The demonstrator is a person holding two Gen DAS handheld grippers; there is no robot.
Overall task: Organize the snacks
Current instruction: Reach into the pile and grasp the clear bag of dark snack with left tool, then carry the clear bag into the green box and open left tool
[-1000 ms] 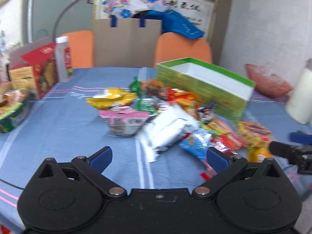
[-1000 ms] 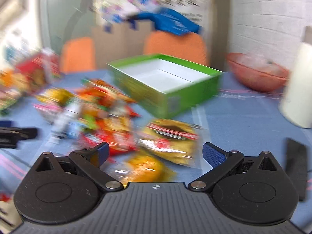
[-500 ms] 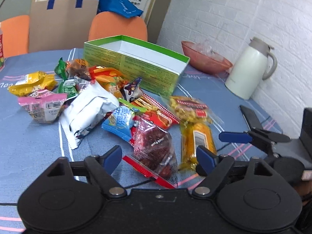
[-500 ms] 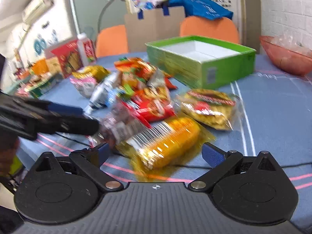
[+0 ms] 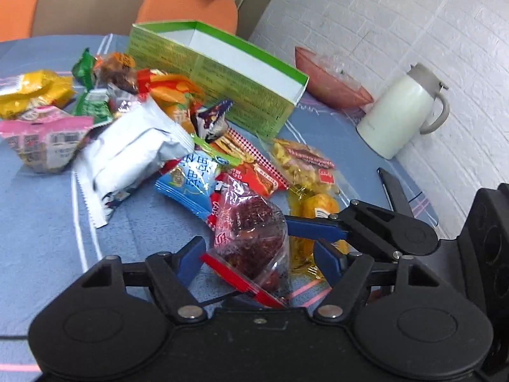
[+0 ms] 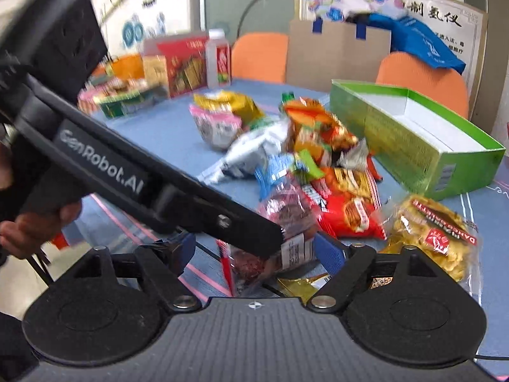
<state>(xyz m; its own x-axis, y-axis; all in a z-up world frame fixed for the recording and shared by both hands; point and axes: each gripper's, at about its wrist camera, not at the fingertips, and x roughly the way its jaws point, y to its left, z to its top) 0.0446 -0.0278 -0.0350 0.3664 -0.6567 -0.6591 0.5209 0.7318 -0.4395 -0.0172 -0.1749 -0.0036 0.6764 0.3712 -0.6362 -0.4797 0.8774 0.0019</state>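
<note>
**Both grippers at the red bag**

The left gripper point(image 5: 257, 259) has its jaws closing around the clear red bag point(image 5: 251, 232) of dark dried fruit, which lies on the blue cloth point(image 5: 41, 222) at the near edge of the snack pile; its pads do not yet press the bag. The right gripper point(image 6: 254, 251) reaches in beside it, jaws spread, over the same bag and a yellow packet point(image 5: 318, 210) (its near end is hidden). The green box point(image 6: 413, 140) stands open behind the pile, well apart.
</note>
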